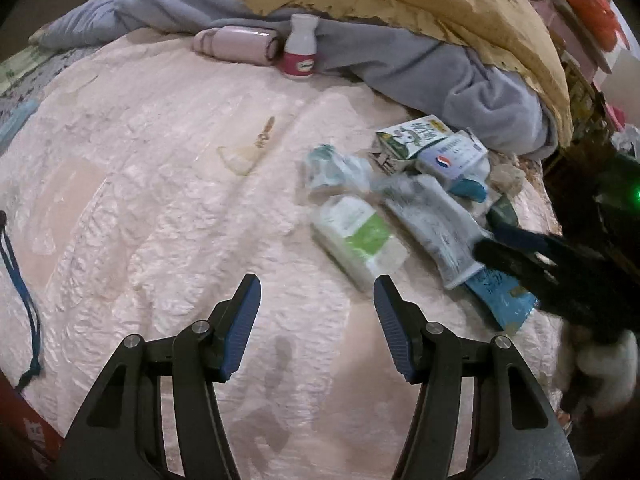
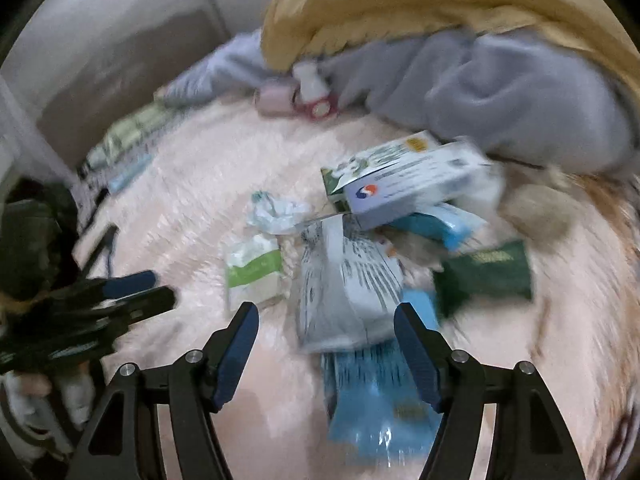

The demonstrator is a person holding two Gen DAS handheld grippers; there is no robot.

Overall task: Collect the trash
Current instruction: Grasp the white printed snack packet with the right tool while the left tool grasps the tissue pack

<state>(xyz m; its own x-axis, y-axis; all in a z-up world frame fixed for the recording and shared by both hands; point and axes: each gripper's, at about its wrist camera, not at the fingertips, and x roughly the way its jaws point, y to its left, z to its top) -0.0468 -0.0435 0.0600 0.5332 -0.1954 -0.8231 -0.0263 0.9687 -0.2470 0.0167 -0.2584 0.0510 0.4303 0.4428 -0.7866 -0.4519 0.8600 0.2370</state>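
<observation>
Approach step: my left gripper (image 1: 316,288) and right gripper (image 2: 326,316) both half-open, empty, over bed (image 1: 160,184). Next: close on grey wrapper (image 2: 344,288).

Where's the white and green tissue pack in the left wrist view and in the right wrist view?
Left wrist: the white and green tissue pack lies right of centre, just past the right fingertip.
Right wrist: the same pack lies left of centre, above the left fingertip.
Shared landmark: the grey printed pouch beside it.

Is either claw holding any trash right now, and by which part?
Nothing is held. The left claw and right claw are both open and empty above the trash pile.
</observation>
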